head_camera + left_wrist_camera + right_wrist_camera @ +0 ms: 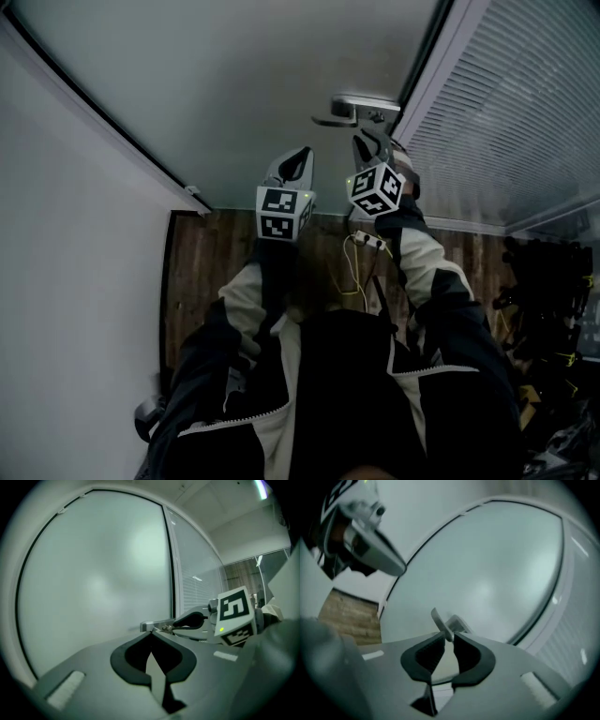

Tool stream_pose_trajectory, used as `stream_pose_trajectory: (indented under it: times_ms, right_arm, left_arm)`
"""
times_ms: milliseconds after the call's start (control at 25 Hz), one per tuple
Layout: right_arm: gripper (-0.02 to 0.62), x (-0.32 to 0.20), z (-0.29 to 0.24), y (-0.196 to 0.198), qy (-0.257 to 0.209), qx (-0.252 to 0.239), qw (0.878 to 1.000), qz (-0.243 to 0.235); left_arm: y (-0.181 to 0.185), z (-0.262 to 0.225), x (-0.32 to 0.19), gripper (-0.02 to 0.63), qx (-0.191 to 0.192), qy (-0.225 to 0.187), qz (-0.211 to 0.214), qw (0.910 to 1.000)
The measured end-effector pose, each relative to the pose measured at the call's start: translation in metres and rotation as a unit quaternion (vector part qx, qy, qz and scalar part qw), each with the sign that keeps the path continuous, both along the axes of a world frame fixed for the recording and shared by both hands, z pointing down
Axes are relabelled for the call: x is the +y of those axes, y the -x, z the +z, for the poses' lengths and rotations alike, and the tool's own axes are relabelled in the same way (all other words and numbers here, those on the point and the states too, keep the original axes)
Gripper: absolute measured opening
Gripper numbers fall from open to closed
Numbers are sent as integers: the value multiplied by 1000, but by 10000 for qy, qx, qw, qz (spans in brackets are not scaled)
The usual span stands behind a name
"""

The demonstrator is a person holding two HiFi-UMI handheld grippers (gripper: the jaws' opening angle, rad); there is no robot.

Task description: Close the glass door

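My right gripper (pixel 448 638) jaws pinch the door handle (pixel 439 621) tip, its lever slanting up-left ahead; left gripper (pixel 151 633) jaws are pressed together.

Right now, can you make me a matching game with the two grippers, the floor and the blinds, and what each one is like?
Things:
1. left gripper
2. right gripper
3. floor
4. blinds

What each is like:
A. brown wooden boards
B. jaws pinching the door handle
C. just right of the glass door
D. jaws together, nothing between them

Pairs: 1-D, 2-B, 3-A, 4-C.
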State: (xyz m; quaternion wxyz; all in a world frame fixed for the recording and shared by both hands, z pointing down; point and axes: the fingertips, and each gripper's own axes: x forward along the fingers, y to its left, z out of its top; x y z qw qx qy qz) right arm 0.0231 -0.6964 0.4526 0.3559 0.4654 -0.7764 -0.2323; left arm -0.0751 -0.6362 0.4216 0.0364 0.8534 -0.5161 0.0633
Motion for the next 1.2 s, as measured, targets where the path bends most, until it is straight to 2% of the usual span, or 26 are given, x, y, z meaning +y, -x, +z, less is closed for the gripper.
stream_pose_trajectory:
  times_ms: [80,240,320,400,680,1200]
  right_arm:
    - [5,25,-4,-2,440,-1115,9927,147]
    - [5,68,-11,-7,833,-2829,9544,473]
    - [3,87,-23,-13,846,-3418,9340,604]
    - [3,101,-35,-16,797,-3759,9207,679]
    - [2,123,-42,-21,563,-3896,9129,1077]
    - [2,146,-39,-11,454,-3783,9147,1350]
  left_arm:
    - [2,-1,5,5,55,-11,64,10000]
    - [-1,1,14,5,121,-22,272,9996]
    - [-8,-2,21,5,100,-23,410,9991]
    - [-14,-5,26,5,93,-15,483,9988]
    - [-23,-3,46,5,78,-35,764,9970]
    - [-13,-9,65,5,119,-112,957,9953]
